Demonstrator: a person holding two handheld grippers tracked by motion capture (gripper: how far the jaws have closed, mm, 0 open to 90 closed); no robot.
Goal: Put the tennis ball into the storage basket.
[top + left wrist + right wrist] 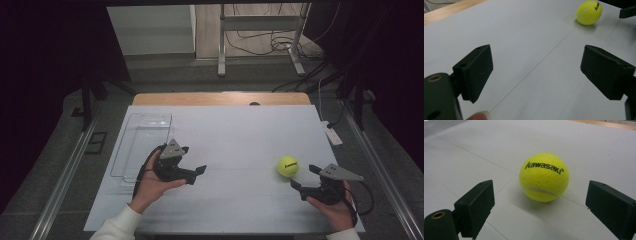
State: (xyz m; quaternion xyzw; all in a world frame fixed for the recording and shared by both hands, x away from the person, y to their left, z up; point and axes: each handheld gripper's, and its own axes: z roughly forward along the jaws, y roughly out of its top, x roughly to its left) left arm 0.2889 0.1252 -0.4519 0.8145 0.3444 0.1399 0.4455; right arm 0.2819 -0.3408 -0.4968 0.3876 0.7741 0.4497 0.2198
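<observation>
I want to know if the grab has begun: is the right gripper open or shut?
Open. The right gripper has its jaws spread wide with the tennis ball ahead, untouched.

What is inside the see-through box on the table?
Nothing I can see. Through the clear box only the white table sheet shows. Its near corner is hidden behind the left tool and the hand holding it.

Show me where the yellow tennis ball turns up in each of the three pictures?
High view: tennis ball right of centre, just ahead of the right gripper.
Left gripper view: top right corner.
Right gripper view: centre, ahead of the open jaws.
Shared landmark: the white table sheet.
</observation>
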